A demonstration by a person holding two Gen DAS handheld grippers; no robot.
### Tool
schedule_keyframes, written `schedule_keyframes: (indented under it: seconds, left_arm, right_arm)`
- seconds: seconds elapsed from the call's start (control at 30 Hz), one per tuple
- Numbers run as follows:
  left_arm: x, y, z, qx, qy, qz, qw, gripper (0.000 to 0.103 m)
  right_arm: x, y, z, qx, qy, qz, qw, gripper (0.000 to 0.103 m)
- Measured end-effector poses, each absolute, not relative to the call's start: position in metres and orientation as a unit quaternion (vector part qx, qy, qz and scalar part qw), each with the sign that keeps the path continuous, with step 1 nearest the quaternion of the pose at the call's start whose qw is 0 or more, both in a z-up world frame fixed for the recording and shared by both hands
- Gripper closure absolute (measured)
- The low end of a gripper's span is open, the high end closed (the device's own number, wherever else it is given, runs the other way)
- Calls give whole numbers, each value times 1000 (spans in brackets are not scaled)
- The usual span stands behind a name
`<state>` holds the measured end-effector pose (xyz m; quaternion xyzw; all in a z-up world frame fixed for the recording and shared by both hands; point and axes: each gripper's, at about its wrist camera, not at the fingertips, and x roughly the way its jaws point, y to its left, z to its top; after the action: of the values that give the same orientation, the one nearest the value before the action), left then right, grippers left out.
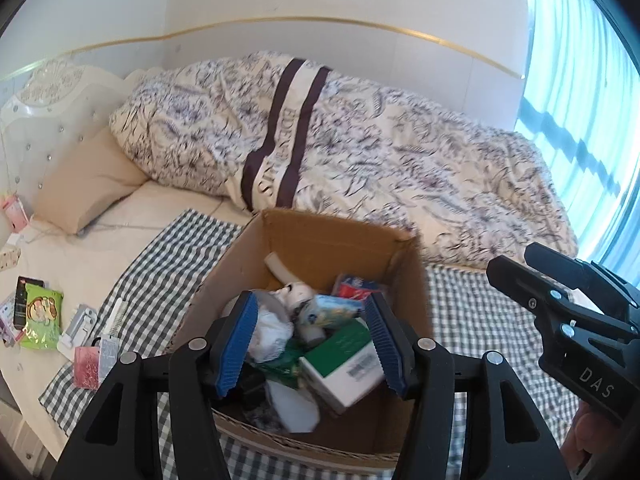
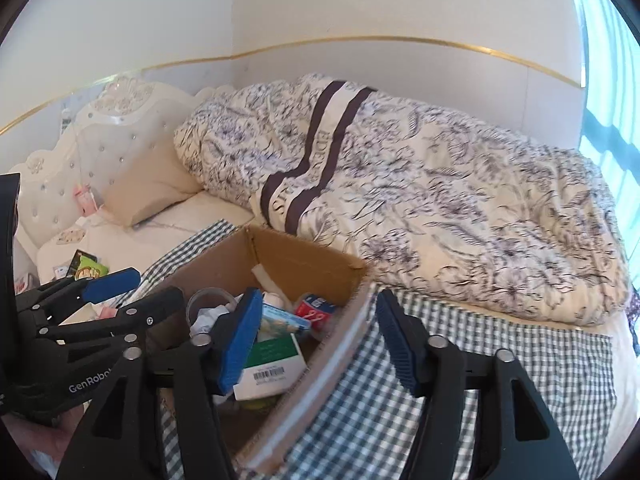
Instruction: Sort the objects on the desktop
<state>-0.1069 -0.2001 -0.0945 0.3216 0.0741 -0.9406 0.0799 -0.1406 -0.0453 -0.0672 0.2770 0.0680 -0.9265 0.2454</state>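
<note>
Left wrist view: the left gripper (image 1: pixel 311 344) hangs above an open cardboard box (image 1: pixel 320 236), jaws spread wide and holding nothing, with its blue pads (image 1: pixel 240 334) framing the box contents. The box stands on a green-and-white checked cloth (image 1: pixel 180 248) spread on a bed. Inside the box lie a green-and-white carton (image 1: pixel 344 360) with a barcode, a crumpled white paper or plastic wad (image 1: pixel 270 332), a light blue packet (image 1: pixel 330 310), a red-and-blue packet (image 1: pixel 356 286) and a white tube-shaped item (image 1: pixel 280 266); the remaining contents are too jumbled to identify. Left of the box, partly on the cloth edge and partly on the cream sheet, unsorted items remain: a green snack bag (image 1: pixel 40 316), a black packet (image 1: pixel 24 300) touching it, a white comb (image 1: pixel 116 312), a pink box of clips (image 1: pixel 86 366) and a white plastic holder (image 1: pixel 80 326). A floral duvet (image 1: pixel 360 140) is bunched behind the box, with a beige pillow (image 1: pixel 88 184) at the headboard. Right wrist view: the right gripper (image 2: pixel 314 340) is likewise empty with jaws wide apart, straddling the right wall of the box; its left pad is over the contents and its right pad over the cloth.
</note>
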Motion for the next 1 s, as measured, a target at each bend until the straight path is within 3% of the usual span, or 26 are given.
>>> schedule_keyframes:
  seconds: [0.23,0.6,1.0]
  left_arm:
    - [-92,-162,-74,300,68,-949,63,35]
    - [-79,-109,-62,289,60,-955,34,17]
    - [-61,-55,-44,267,48,-962,-1,5]
  right_arm:
    - [-118,-6,-51,264,62,-936,225,37]
    - [-91,71,-44,264,38,-948,174,31]
    - [-63,145,-39,264,7,-958,113,21]
